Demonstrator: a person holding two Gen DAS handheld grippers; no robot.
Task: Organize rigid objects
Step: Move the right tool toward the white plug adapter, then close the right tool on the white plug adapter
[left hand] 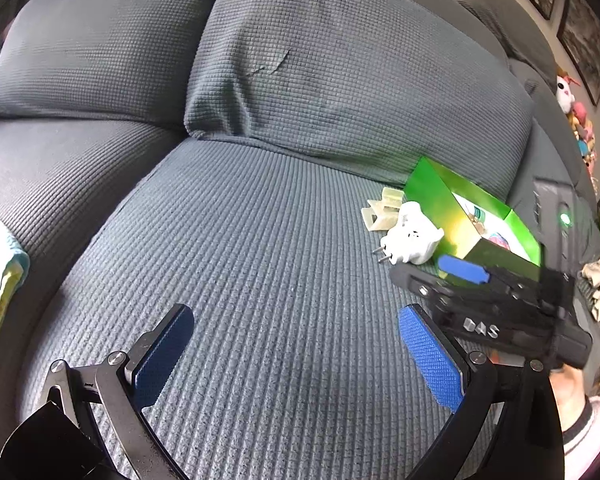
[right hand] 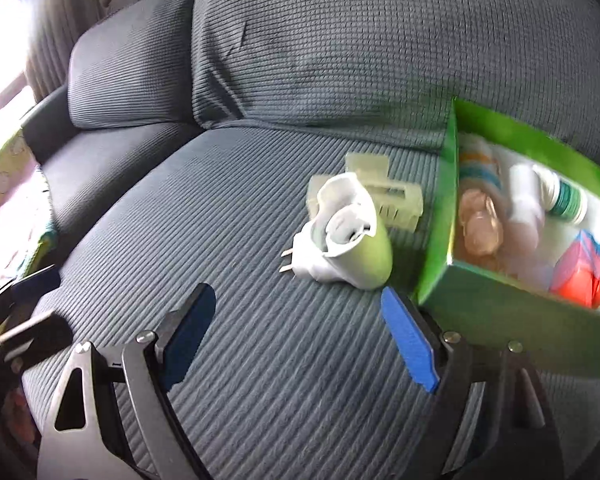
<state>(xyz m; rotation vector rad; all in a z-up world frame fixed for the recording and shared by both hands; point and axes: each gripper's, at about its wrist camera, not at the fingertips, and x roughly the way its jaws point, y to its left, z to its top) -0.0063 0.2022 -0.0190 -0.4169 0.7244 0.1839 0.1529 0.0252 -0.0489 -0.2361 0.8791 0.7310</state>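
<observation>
A white plug-in device (right hand: 348,236) with two metal prongs lies on the grey sofa seat (right hand: 260,360), just ahead of my right gripper (right hand: 300,332). That gripper is open, with only fabric between its blue pads. Behind the plug lies a pale plastic clip (right hand: 380,196). To their right is an open green box (right hand: 440,216) holding bottles and a red-and-blue item. In the left wrist view the plug (left hand: 412,240), clip (left hand: 384,212) and box (left hand: 428,188) sit at the right, with the right gripper (left hand: 440,276) beside them. My left gripper (left hand: 296,344) hovers open over bare seat.
Two grey back cushions (left hand: 340,60) rise behind the seat. A yellow-green item (left hand: 0,300) lies at the seat's left edge. Plush toys (left hand: 568,88) and framed pictures are far right. A person's hand (left hand: 572,384) holds the right gripper.
</observation>
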